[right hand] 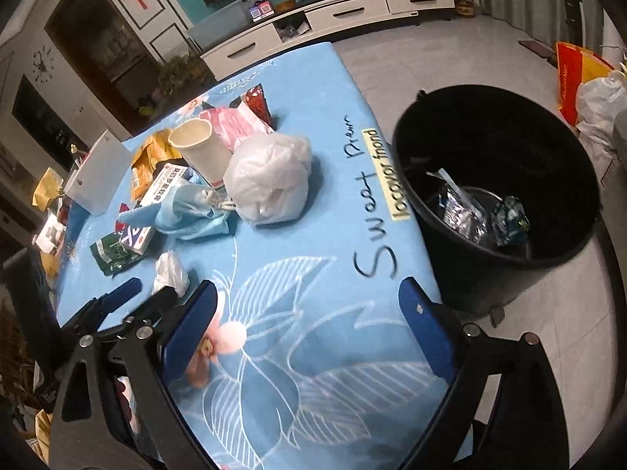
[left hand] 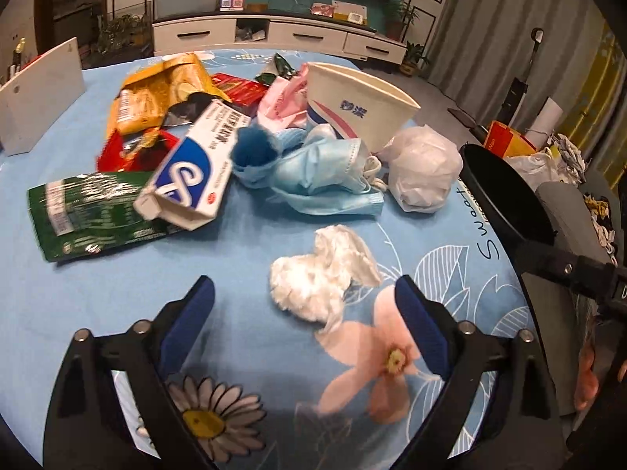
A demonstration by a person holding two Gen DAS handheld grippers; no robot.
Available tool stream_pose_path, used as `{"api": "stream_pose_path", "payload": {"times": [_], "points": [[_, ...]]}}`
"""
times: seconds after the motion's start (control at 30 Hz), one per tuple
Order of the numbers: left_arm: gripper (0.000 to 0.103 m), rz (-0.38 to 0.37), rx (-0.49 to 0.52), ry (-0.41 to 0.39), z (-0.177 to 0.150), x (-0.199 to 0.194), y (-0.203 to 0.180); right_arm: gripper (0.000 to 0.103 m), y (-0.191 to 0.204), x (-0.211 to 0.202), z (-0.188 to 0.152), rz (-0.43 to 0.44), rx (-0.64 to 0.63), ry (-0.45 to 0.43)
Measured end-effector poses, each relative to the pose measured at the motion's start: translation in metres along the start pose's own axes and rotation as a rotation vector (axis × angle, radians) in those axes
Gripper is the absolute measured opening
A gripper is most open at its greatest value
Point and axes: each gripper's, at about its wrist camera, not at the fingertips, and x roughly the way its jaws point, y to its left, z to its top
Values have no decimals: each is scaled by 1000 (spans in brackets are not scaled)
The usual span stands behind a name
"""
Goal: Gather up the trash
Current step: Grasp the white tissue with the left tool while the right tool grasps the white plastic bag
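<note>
Both your claws gape empty: left claw [left hand: 305, 305] just short of a crumpled tissue [left hand: 325, 274]; right claw [right hand: 309, 309] beside the black bin [right hand: 431, 149], two wrappers [right hand: 482, 215] inside, most trash ahead on the counter [right hand: 298, 78].

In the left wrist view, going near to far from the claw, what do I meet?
Left claw → crumpled white tissue → blue face masks → paper cup → TV cabinet.
</note>
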Motion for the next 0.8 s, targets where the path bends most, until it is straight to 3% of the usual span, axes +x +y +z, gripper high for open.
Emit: {"api": "stream_pose_path", "payload": {"times": [0.1, 0.2, 0.23, 0.33, 0.63, 0.8], "points": [[74, -1, 16, 15, 3, 11, -3, 92, 5, 8, 9, 8, -7, -8], [52, -2, 20, 22, 4, 16, -3, 92, 6, 15, 18, 36, 5, -12], [38, -7, 21, 26, 5, 18, -2, 92, 6, 18, 21, 42, 8, -14], [28, -31, 26, 11, 7, 13, -1, 92, 6, 22, 28, 52, 12, -28], [28, -109, 4, -76, 23, -24, 0, 91, 16, 41, 55, 65, -3, -83], [28, -112, -5, -134, 41, -35, 0, 81, 24, 55, 64, 44, -26, -87]]}}
